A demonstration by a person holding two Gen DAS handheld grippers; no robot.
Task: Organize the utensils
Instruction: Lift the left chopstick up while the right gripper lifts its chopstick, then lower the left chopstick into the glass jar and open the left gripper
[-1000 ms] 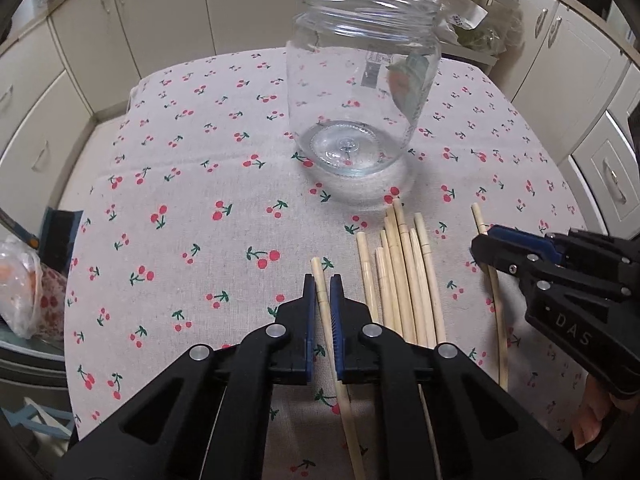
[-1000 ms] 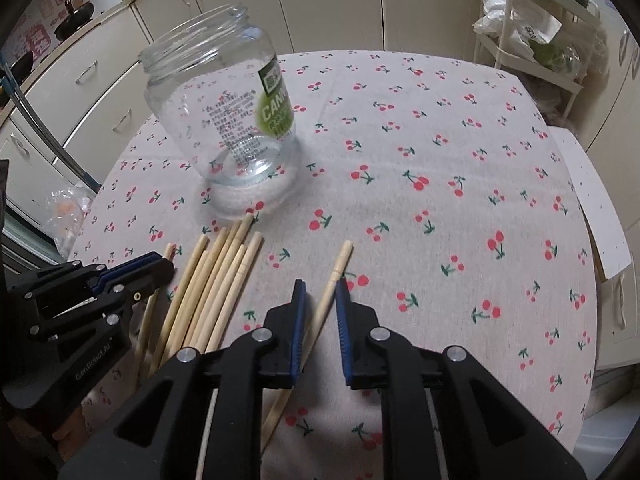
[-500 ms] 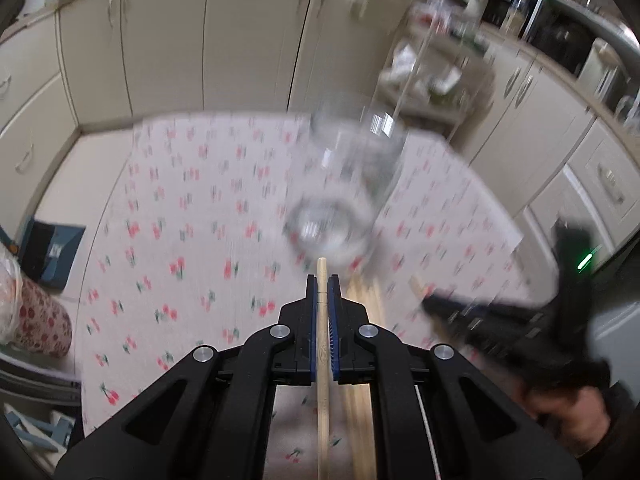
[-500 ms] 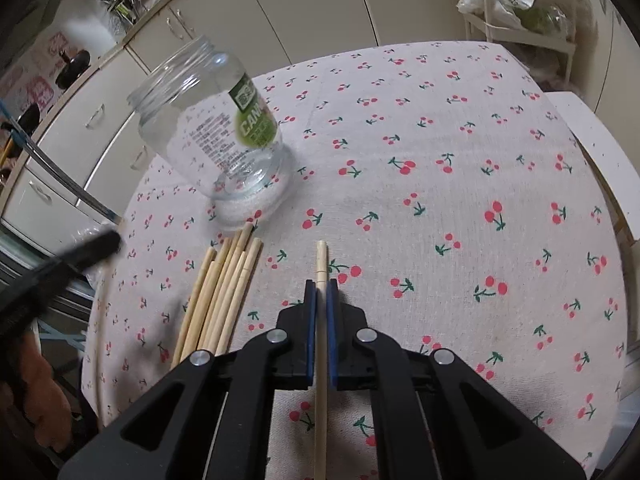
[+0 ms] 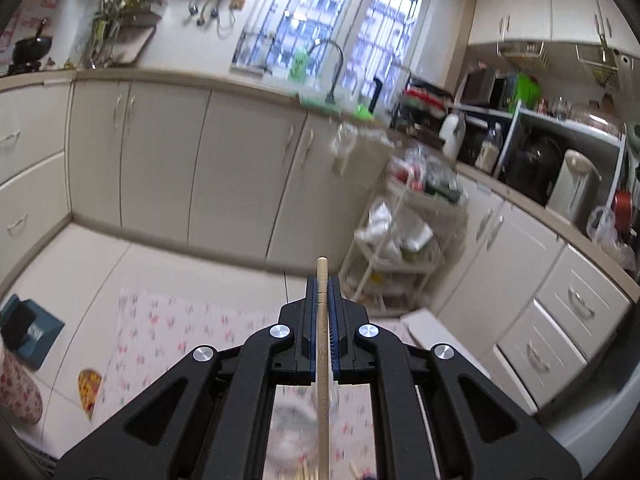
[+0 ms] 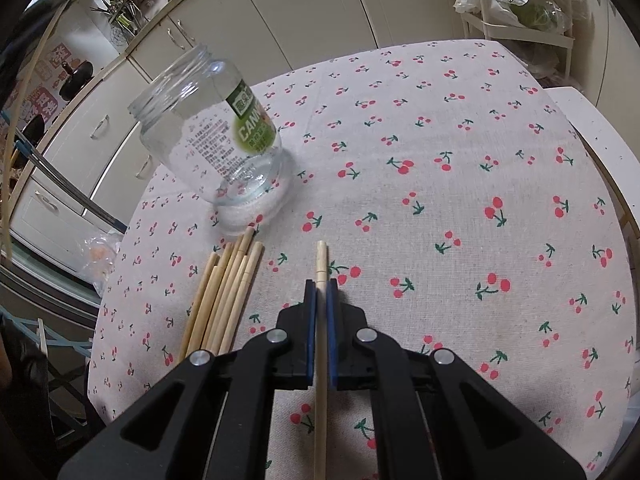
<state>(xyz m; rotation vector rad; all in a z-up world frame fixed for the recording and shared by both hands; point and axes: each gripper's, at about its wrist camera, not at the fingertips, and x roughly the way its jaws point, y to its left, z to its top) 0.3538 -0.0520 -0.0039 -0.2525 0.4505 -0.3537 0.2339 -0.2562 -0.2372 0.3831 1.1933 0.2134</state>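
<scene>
My left gripper (image 5: pixel 322 285) is shut on a pale wooden chopstick (image 5: pixel 322 392), held high in the air and pointing toward the kitchen cabinets. Far below it, blurred, are the cherry-print tablecloth (image 5: pixel 168 332) and the glass jar (image 5: pixel 296 436). My right gripper (image 6: pixel 321 286) is shut on a second chopstick (image 6: pixel 321 258), low over the tablecloth (image 6: pixel 440 120). The empty, green-labelled jar (image 6: pixel 208 140) stands upright ahead and to the left of it. A bundle of several chopsticks (image 6: pixel 226 292) lies flat just in front of the jar, left of the right gripper.
A white wire trolley (image 5: pixel 400 240) loaded with bags stands beyond the table's far edge, also visible as the trolley (image 6: pixel 516 4). A white stool (image 6: pixel 592 120) sits at the table's right side. Cabinets (image 5: pixel 160 160) line the walls. A plastic bag (image 6: pixel 100 252) lies off the table's left edge.
Both grippers closed on a chopstick each. The left one then rose steeply with its chopstick, its view swinging from the table up to the cabinets. The right one barely moved.
</scene>
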